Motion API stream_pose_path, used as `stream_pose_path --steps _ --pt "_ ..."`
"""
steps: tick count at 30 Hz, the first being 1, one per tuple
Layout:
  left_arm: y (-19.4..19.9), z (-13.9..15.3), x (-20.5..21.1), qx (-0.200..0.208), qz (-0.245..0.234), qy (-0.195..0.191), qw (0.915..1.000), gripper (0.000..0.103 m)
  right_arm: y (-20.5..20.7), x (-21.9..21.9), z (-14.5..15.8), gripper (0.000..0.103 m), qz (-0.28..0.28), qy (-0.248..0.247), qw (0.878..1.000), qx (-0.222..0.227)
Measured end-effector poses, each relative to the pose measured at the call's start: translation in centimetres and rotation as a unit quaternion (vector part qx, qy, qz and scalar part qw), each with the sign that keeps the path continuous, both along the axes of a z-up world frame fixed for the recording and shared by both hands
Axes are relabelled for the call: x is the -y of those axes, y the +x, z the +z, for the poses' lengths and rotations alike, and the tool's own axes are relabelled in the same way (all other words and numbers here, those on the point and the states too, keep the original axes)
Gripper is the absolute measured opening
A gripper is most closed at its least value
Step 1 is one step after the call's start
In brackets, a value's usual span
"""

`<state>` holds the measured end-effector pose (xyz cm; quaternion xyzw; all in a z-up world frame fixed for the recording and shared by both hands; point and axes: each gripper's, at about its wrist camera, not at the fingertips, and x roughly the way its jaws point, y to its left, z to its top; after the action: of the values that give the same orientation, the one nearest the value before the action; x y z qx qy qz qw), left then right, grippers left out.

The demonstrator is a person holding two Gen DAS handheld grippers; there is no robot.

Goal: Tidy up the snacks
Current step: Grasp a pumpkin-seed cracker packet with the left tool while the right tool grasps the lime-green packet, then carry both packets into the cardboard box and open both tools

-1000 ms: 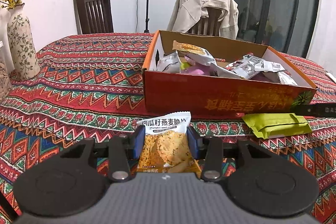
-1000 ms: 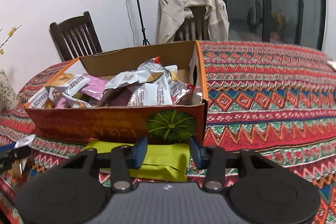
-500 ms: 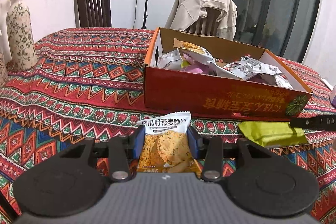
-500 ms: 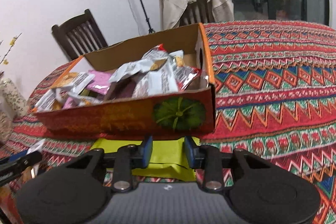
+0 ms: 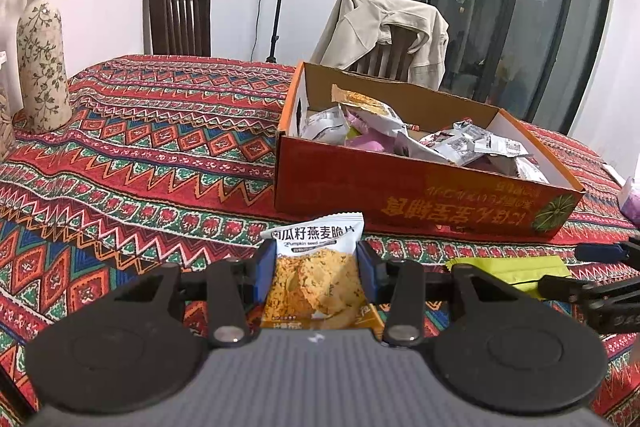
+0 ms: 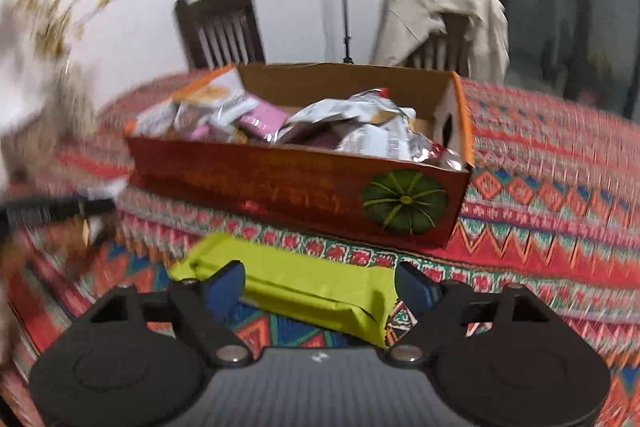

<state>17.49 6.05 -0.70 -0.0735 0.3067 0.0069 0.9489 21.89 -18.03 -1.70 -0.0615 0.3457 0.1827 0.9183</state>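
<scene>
- Snack box sits on the bench, already well filled.
- Green packet lies just before it, between my spread right claw; I should close squarely.
- Left claw pinches the pumpkin-seed crisp packet; lift over the wall.

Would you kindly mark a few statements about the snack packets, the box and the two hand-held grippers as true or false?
1. The left hand-held gripper is shut on the pumpkin seed crisp packet. True.
2. The right hand-held gripper is clamped on the green packet. False: its fingers stand wide open on either side of the packet, which lies on the tablecloth.
3. The orange box is empty. False: it holds many snack packets.
4. The green packet lies outside the box, in front of it. True.
5. A jacket hangs over a chair behind the table. True.
</scene>
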Motion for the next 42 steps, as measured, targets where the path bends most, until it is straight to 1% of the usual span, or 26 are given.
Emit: stream_pose_path --steps 2,3,6,8,10,11,12,14,16,17,20,24,29,33,37,42 --pt "0.0 0.0 0.0 0.001 -0.001 0.000 1.0000 0.044 0.4 -0.7 -0.3 0.085 0.010 -0.018 1.000 0.010" --pt "0.0 0.0 -0.1 0.001 -0.001 -0.001 1.0000 0.044 0.7 -1.0 -0.3 0.087 0.017 -0.019 1.000 0.011" --pt "0.0 0.0 -0.1 -0.001 0.002 -0.006 1.0000 0.044 1.5 -1.8 -0.6 0.089 0.035 -0.030 0.999 0.002" --pt "0.0 0.0 -0.3 -0.001 0.001 -0.010 0.9999 0.044 2.3 -2.2 -1.1 0.088 0.041 -0.027 0.999 -0.015" --pt "-0.1 0.1 -0.3 0.001 0.000 -0.012 0.9999 0.044 2.6 -2.1 -1.4 0.083 0.049 -0.007 0.998 -0.031" --pt "-0.1 0.1 -0.4 0.002 -0.001 -0.013 0.9999 0.044 2.5 -1.8 -1.4 0.077 0.049 0.007 0.998 -0.035" --pt "-0.2 0.1 -0.4 0.002 -0.001 -0.014 0.9999 0.044 2.3 -1.8 -1.3 0.068 0.046 0.005 0.998 -0.034" --pt "-0.2 0.1 -0.4 0.003 -0.002 -0.015 0.9999 0.044 1.7 -1.6 -1.0 0.057 0.044 0.008 0.998 -0.040" --pt "-0.3 0.2 -0.4 0.005 -0.004 -0.015 0.9999 0.044 0.9 -1.5 -0.8 0.050 0.042 0.008 0.998 -0.047" --pt "-0.4 0.2 -0.4 0.007 -0.005 -0.015 0.9999 0.044 0.6 -1.5 -0.7 0.044 0.043 0.007 0.998 -0.049" --pt "-0.5 0.3 -0.2 0.010 -0.007 -0.013 0.9998 0.044 -1.1 -1.6 -0.6 0.037 0.044 0.005 0.998 -0.044" --pt "-0.7 0.4 -0.1 0.013 -0.008 -0.010 0.9998 0.044 -3.0 -1.6 -0.4 0.033 0.040 0.015 0.999 -0.033" --pt "-1.3 1.0 0.6 0.029 -0.011 0.006 0.9995 0.044 -4.3 -1.4 0.1 0.033 0.028 0.024 0.999 -0.012" --pt "-1.7 1.9 1.1 0.036 -0.018 0.011 0.9991 0.044 -5.3 -1.0 1.4 0.033 0.027 0.035 0.999 0.009" --pt "-2.1 3.3 1.5 0.046 -0.020 0.014 0.9986 0.044 -5.6 -0.4 2.9 0.033 0.024 0.047 0.998 0.032" --pt "-1.0 5.6 2.4 0.065 -0.015 0.035 0.9972 0.044 -5.1 0.1 5.0 0.033 0.016 0.063 0.996 0.063"
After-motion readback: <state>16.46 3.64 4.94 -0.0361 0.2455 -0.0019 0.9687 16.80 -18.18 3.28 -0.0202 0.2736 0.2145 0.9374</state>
